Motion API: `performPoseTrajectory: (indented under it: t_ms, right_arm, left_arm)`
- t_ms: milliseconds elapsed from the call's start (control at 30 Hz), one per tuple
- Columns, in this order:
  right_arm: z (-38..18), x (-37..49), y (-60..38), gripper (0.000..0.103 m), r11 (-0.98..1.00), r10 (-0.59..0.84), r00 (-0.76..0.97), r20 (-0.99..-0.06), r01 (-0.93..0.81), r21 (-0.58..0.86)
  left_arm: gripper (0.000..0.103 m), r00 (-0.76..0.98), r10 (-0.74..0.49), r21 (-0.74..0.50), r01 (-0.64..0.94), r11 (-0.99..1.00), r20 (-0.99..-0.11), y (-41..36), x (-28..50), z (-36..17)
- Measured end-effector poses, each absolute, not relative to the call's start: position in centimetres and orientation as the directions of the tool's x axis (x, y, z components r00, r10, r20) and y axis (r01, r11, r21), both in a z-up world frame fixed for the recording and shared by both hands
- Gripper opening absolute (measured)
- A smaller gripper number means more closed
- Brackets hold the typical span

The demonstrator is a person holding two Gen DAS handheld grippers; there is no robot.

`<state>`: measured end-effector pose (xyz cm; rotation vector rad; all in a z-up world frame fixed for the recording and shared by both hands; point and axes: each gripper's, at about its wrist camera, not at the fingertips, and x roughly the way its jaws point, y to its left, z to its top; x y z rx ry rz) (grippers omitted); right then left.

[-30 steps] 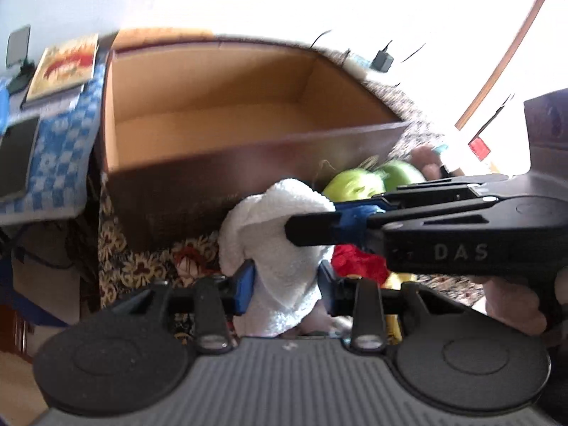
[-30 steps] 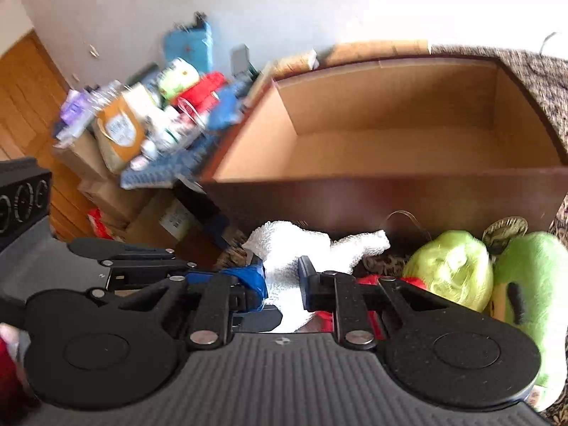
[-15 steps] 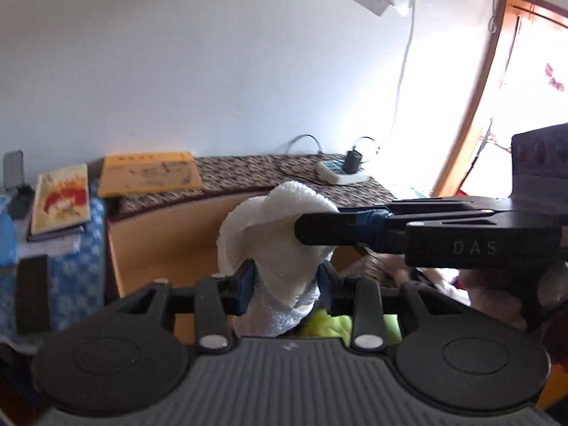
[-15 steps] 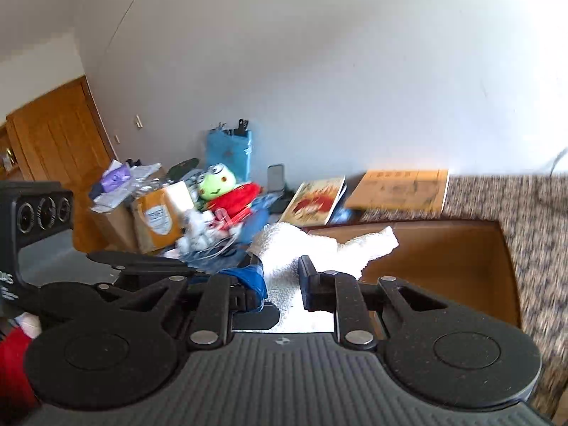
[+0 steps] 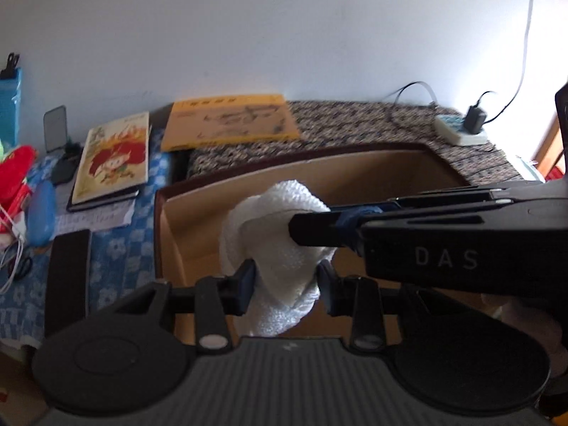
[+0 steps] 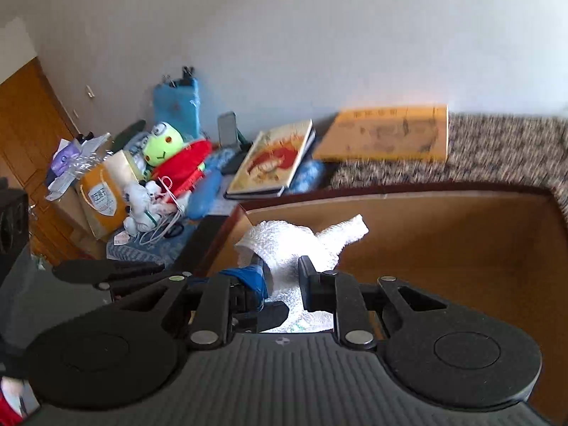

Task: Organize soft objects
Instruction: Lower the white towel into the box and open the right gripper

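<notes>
Patterned cloth covers the table beyond your grippers, with a bare wall behind it. Your left gripper (image 5: 285, 282) is clamped on a white towel (image 5: 273, 248), your right gripper (image 6: 282, 278) pinches the same towel from its side, and together they hold it above the open cardboard box (image 5: 408, 174), just ahead of and below both. Nothing shows inside the box in either view, so sorting looks barely begun: the towel has yet to go in, and a green frog plush (image 6: 163, 145) waits far left of your right gripper.

Your left gripper (image 5: 285, 285) and right gripper (image 5: 309, 227) both pinch the white towel (image 5: 273, 241) above the open box (image 5: 390, 177).
</notes>
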<state>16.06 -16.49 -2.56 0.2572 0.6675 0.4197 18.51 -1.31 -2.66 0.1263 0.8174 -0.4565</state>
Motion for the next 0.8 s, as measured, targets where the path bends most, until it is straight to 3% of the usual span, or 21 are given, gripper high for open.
performPoseTrajectory:
  t_ms: [133,233,400,533,633,800]
  right_arm:
    - [-4.4,18.4,-16.4,0.002,0.867,0.482,0.666,-0.569,-0.266,0.422]
    - [-5.4,19.7,-16.2,0.009,0.851,0.505,0.633,-0.587,-0.251,0.461]
    - [-5.8,20.7,-16.1,0.01,0.839,0.52,0.584,-0.623,-0.213,0.501]
    - [-5.1,20.1,-17.9,0.01,0.85,0.496,0.605,-0.623,-0.188,0.493]
    - [-5.0,19.2,-20.0,0.011,0.887,0.425,0.626,-0.654,-0.146,0.437]
    - [-5.3,18.0,-21.7,0.012,0.985,0.164,0.656,-0.737,-0.064,0.163]
  left_arm:
    - [0.036,0.599,-0.274,-0.026,0.389,0.921,-0.752,-1.4,19.9,-3.9]
    - [0.037,0.591,-0.237,-0.002,0.371,0.929,-0.771,-1.5,20.4,-4.7]
    - [0.057,0.642,-0.201,0.064,0.365,0.929,-0.74,-1.5,19.6,-5.0]
    - [0.061,0.657,-0.207,0.074,0.373,0.925,-0.725,-1.3,19.6,-4.9]
    - [0.061,0.67,-0.211,0.095,0.388,0.917,-0.712,-1.5,19.5,-4.9]
    - [0.06,0.692,-0.204,0.182,0.44,0.879,-0.692,-2.4,19.3,-5.2]
